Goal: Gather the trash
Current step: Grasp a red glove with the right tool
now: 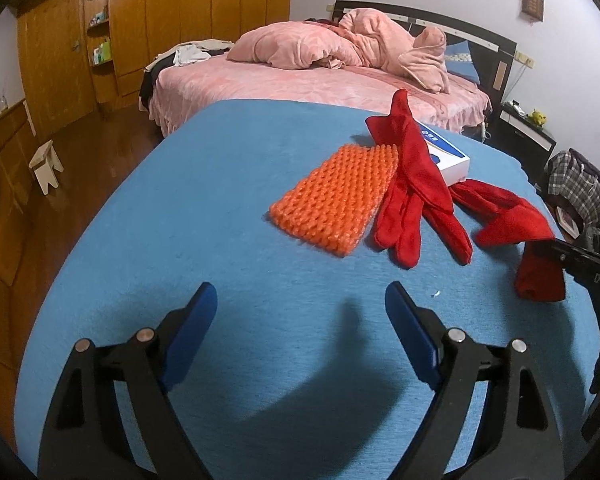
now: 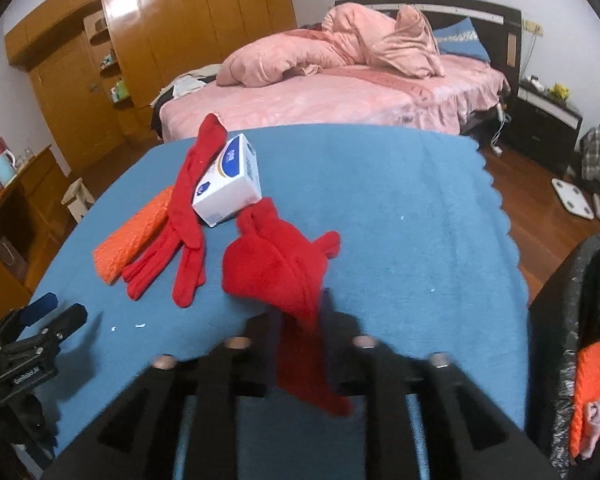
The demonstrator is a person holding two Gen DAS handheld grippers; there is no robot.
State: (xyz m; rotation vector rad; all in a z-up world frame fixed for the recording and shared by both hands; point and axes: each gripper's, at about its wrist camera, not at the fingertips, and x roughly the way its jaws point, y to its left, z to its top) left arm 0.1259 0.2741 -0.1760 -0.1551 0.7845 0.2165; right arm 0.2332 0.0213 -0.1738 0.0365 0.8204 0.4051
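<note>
While our left gripper (image 1: 300, 308) hung wide open and empty over the blue table cover (image 1: 220, 200), our right gripper (image 2: 300, 312) pinched a red glove (image 2: 278, 268) at the cover's near edge, beside the black-lined bin (image 2: 572, 280).

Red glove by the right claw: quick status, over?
Left gripper open, empty. Right gripper clamped on red glove. Second glove, orange pad, white box still on blue table. Path to the bin clear.
</note>
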